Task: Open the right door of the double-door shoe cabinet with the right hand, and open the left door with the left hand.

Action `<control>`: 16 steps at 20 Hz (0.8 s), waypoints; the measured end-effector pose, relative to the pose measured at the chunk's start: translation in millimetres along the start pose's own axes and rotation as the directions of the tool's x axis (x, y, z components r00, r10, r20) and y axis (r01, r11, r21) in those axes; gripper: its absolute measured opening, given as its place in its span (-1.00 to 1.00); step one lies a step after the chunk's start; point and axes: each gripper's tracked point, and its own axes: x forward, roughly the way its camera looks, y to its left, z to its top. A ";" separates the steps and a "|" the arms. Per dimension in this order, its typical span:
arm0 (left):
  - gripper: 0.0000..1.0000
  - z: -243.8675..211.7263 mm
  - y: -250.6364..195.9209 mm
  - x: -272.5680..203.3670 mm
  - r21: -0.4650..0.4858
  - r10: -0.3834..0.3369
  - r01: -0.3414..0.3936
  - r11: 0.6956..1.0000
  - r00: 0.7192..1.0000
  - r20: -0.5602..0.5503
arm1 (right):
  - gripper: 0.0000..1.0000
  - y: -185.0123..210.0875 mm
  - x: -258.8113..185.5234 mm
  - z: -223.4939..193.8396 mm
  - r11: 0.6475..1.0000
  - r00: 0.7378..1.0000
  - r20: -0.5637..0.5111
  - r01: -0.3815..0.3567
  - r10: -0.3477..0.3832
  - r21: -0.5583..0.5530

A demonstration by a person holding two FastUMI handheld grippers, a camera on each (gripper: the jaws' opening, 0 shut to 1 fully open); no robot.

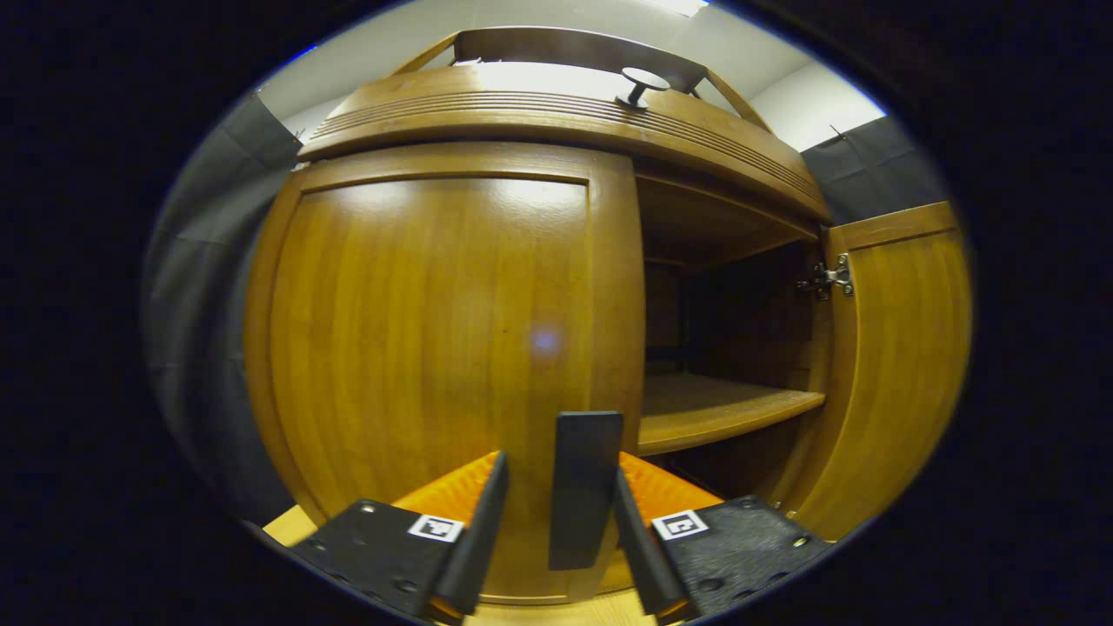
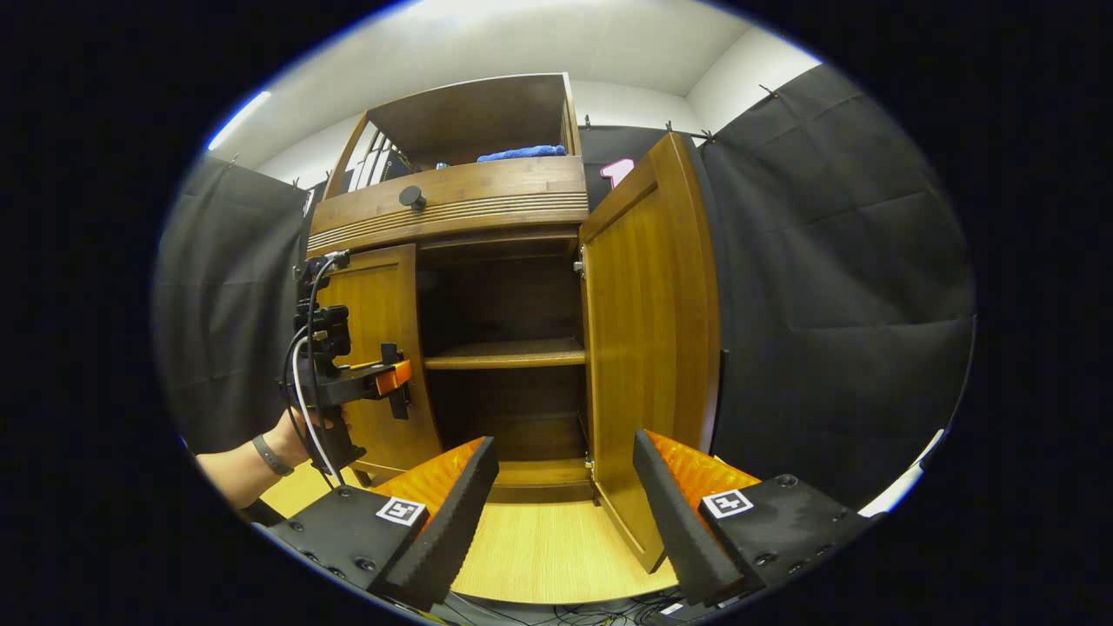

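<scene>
Right gripper view shows the shoe cabinet [image 2: 487, 209] ahead, its right door [image 2: 648, 348] swung wide just beyond the spread right gripper [image 2: 563, 509]. Left door [image 1: 435, 348] sits closed; the left gripper [image 1: 556, 530] brackets its handle [image 1: 584, 487], fingers apart.
</scene>
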 end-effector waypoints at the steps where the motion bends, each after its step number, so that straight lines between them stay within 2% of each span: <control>1: -0.18 -2.1 -0.3 -0.2 -0.010 0.015 -0.015 1.000 1.000 -0.001 | 0.87 0.9 -0.3 -0.4 1.000 1.000 -0.003 -0.005 0.005 0.000; 2: -0.43 -2.8 -0.1 -0.1 0.019 0.017 -0.018 1.000 1.000 0.006 | 0.87 2.4 -0.1 -0.9 1.000 1.000 -0.006 -0.008 0.008 0.000; 3: -0.45 -1.9 1.7 -3.5 0.040 0.012 -0.012 0.999 1.000 0.007 | 0.87 3.3 -0.8 -1.8 1.000 1.000 -0.008 -0.012 0.012 -0.002; 4: -0.48 -1.6 2.4 -2.6 0.030 0.006 -0.006 1.000 1.000 0.000 | 1.00 4.2 -0.7 -2.7 1.000 1.000 -0.010 -0.016 0.016 -0.003; 5: -0.51 -2.6 1.5 -2.8 0.012 0.004 -0.004 1.000 1.000 -0.014 | 1.00 5.0 -0.4 -3.5 1.000 1.000 -0.014 -0.021 0.021 -0.001; 7: -0.49 -5.3 -0.7 -11.0 0.014 0.006 -0.005 1.000 0.998 -0.062 | 1.00 8.9 -2.1 -4.2 1.000 0.999 -0.017 -0.030 0.030 0.005; 8: -0.50 -5.4 -0.7 -17.9 0.025 0.006 -0.004 1.000 0.998 -0.067 | 0.87 9.0 -2.2 -4.2 1.000 0.999 -0.013 -0.029 0.029 0.004; 11: -0.50 -1.4 -0.7 -39.3 0.006 -0.003 0.003 1.000 0.997 -0.076 | 0.87 5.8 -1.8 -4.8 1.000 1.000 -0.012 -0.024 0.024 -0.006; 12: -0.48 -0.6 -0.5 -48.6 0.010 0.000 0.001 1.000 0.996 -0.086 | 1.00 5.6 -2.6 -4.7 1.000 1.000 -0.012 -0.021 0.021 -0.006; 16: -0.48 5.6 5.5 -82.6 0.040 0.000 0.004 0.999 0.997 -0.083 | 1.00 3.7 -3.3 -5.1 1.000 1.000 -0.012 -0.011 0.011 -0.002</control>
